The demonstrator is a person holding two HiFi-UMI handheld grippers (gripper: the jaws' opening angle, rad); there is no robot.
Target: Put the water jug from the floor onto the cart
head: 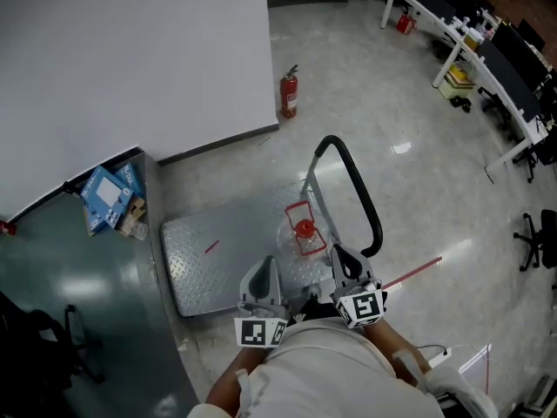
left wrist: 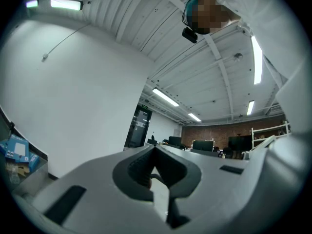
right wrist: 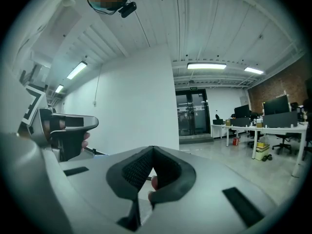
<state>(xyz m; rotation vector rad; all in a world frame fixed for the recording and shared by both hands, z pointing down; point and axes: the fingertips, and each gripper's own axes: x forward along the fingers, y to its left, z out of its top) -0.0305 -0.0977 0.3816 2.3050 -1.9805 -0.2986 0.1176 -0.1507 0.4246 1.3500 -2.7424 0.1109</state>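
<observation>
The water jug [head: 302, 231] is clear plastic with a red cap and a red carry handle. It stands upright on the grey checker-plate cart [head: 204, 259], at the end by the black push handle [head: 357, 190]. Close to my body, my left gripper [head: 266, 264] and right gripper [head: 338, 252] are both held up and level, near the jug but apart from it. In the left gripper view the left gripper [left wrist: 155, 149] is shut with nothing between its jaws. The right gripper [right wrist: 152, 149] is shut and empty too, and both look out across the room.
A red fire extinguisher [head: 289, 92] stands at the corner of the white wall [head: 130, 59]. Blue cartons [head: 109, 194] lie left of the cart. A thin red rod [head: 413, 271] lies on the floor to the right. Desks [head: 487, 68] and an office chair [head: 541, 238] line the far right.
</observation>
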